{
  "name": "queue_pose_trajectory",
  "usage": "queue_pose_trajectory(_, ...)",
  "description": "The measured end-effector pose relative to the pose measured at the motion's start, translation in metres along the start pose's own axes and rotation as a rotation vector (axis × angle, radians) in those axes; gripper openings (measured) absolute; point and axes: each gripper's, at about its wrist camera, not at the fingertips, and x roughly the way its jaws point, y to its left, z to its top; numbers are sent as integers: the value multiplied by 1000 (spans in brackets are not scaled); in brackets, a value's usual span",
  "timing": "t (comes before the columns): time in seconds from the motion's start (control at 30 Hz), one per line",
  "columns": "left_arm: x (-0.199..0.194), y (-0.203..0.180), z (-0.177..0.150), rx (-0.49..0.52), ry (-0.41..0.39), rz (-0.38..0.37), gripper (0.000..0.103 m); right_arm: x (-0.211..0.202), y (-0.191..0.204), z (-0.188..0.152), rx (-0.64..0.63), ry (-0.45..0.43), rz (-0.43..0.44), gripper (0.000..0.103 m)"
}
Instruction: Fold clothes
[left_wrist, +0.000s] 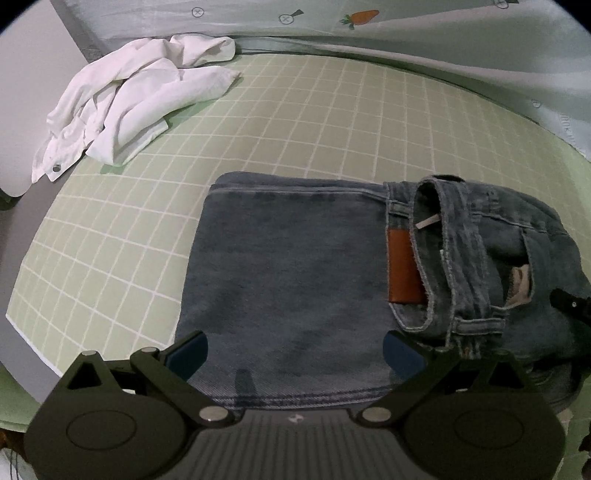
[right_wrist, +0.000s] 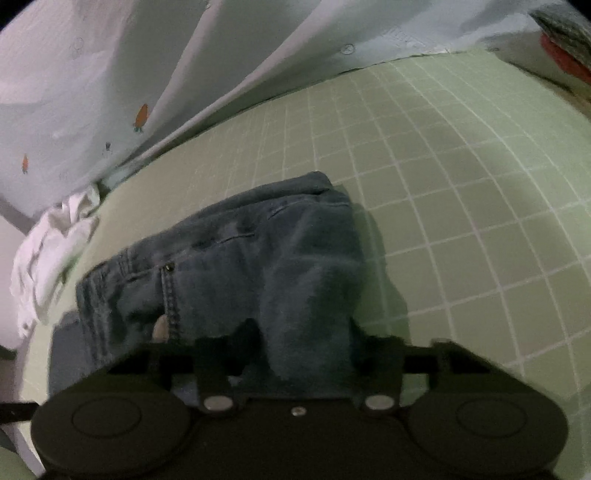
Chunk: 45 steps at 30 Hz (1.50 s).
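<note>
My right claw (right_wrist: 308, 354) is blurred and its tips are buried in denim, yet a bunched fold of the jeans (right_wrist: 236, 266) is clearly clamped between its fingers. My left claw (left_wrist: 295, 354) stands apart, nothing gripped, poised over the folded panel. The jeans lie folded just ahead of both claws on the green checked sheet (left_wrist: 295, 122) (waistband and brown patch (left_wrist: 404, 266) show only from the left). A crumpled white garment (left_wrist: 129, 107) lies far ahead-left.
</note>
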Motion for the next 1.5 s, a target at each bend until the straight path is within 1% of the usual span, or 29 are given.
queue_pose_trajectory(0.03,1,2,0,0,1,-1,100,-2,0,0,10,-4,3,33)
queue_pose_trajectory(0.07,1,3,0,1,0,-2,100,-4,1,1,12,-9,7,29)
queue_pose_trajectory(0.13,1,7,1,2,-4,-5,100,-8,6,2,6,-23,-1,26)
queue_pose_trajectory(0.27,1,15,2,4,-19,-24,100,-23,27,7,-65,-70,-14,20)
queue_pose_trajectory(0.43,1,29,-1,3,-30,-57,100,-48,58,13,-117,-141,4,17)
queue_pose_trajectory(0.57,1,44,-2,4,-40,-82,100,-63,92,13,-182,-191,16,16)
queue_pose_trajectory(0.8,1,82,-3,-2,-56,-96,100,-67,157,9,-276,-225,62,16)
queue_pose_trajectory(0.9,3,101,-1,-15,-59,-98,100,-59,188,3,-311,-214,94,16)
queue_pose_trajectory(0.97,6,115,1,-24,-60,-101,100,-52,208,-3,-345,-195,99,16)
queue_pose_trajectory(1.07,9,133,4,-31,-61,-101,100,-37,240,-16,-400,-155,84,16)
queue_pose_trajectory(1.17,13,150,6,-37,-56,-96,100,-23,263,-26,-433,-114,64,16)
queue_pose_trajectory(1.3,18,169,6,-42,-43,-85,100,-8,284,-39,-451,-74,62,16)
queue_pose_trajectory(1.5,23,190,6,-56,-31,-72,100,12,297,-53,-438,-27,49,17)
